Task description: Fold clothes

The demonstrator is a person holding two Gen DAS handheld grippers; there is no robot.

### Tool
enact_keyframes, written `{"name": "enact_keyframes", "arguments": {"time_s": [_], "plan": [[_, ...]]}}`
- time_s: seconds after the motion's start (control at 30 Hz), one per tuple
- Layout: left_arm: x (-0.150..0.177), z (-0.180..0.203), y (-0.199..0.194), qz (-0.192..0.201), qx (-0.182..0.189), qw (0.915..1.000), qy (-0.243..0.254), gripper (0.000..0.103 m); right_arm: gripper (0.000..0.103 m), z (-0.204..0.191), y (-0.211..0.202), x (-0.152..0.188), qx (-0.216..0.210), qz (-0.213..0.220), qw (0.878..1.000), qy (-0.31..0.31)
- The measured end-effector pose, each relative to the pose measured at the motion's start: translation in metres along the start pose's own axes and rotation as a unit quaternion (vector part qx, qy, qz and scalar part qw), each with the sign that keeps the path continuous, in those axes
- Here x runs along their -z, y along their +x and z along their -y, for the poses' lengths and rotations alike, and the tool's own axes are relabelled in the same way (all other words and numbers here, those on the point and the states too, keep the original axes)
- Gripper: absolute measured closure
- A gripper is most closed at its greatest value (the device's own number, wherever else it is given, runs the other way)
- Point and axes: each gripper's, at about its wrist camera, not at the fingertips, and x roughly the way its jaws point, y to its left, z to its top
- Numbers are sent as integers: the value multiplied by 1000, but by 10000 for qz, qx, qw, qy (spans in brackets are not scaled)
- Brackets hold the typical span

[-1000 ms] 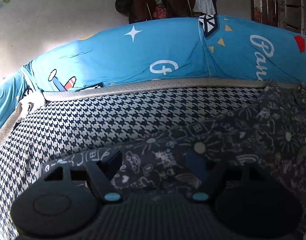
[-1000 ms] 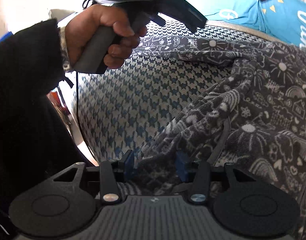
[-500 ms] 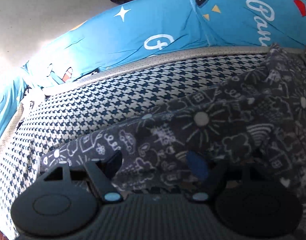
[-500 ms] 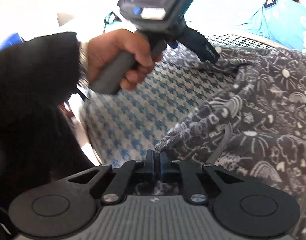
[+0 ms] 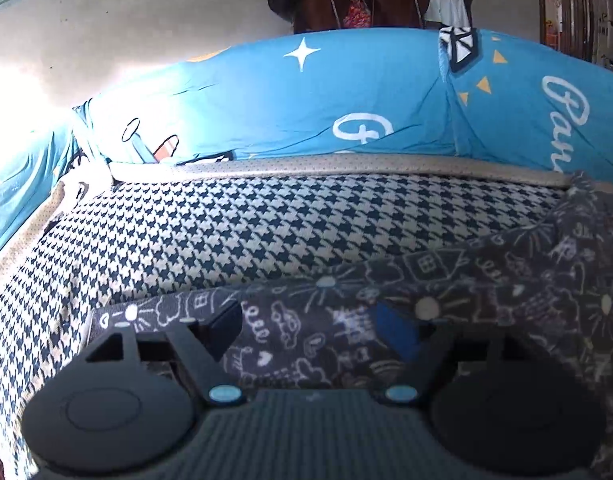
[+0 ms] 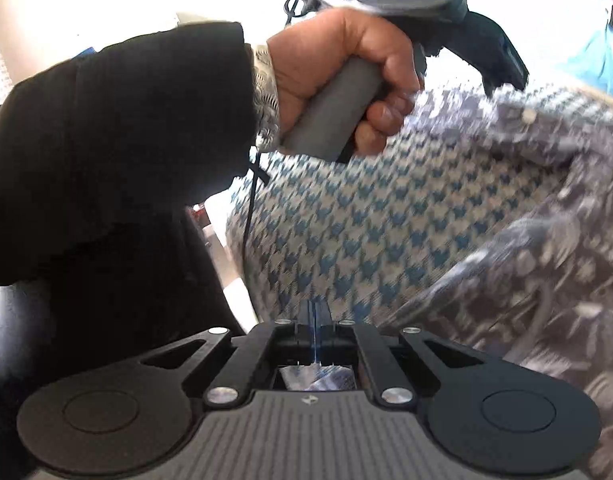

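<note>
1. the garment (image 5: 446, 292), a dark cloth printed with white doodles, is seen in the left wrist view lying on the checked cover (image 5: 266, 232), with the blue sheet (image 5: 306, 104) behind it. half a second ago more of the cloth filled this view; now it has dropped lower and its edge runs just ahead of the tool.
2. the left gripper (image 5: 310, 332) is spread wide, as it was a second ago, and the cloth edge lies between its two fingers without being pinched.
3. in the right wrist view the right gripper (image 6: 314, 314) is closed tight. a second ago its fingers stood apart around the cloth edge, and half a second ago they had come together on it. whether cloth is held now cannot be told: only a pale scrap is seen behind the fingers, and the garment (image 6: 546, 280) is blurred off to the right.
4. the hand (image 6: 346, 80) on the left tool is seen higher and nearer than before.
5. it is judged that a corner may be gripped on one side only, so the fold is not yet shown as made.
</note>
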Motion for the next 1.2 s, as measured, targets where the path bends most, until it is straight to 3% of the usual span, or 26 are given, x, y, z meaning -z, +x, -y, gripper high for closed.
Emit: {"name": "enact_keyframes", "arguments": {"time_s": [0.3,0.5,0.6,0.8,1.03,1.1,1.2], "plan": [[-8,34,-21,160,583,9981,-78,22,96,45,-43,-2,765,617,9923,758],[-4,58,-26,183,792,9967,79,21,89,76,-87,7,1618,1040,9735,1241],[0,71,-28,187,903,9954,247,21,87,101,-114,16,2094,1296,9551,1650],[7,97,-32,197,1070,9925,556,20,84,145,-165,42,3053,1588,9054,2486],[13,121,-31,88,1202,9901,723,17,82,189,-221,75,3883,1784,8426,3277],[15,127,-32,86,1243,9892,769,11,79,197,-235,83,4052,1793,8308,3367],[17,135,-34,93,1306,9877,855,10,77,212,-253,95,4246,1850,8127,3535]]}}
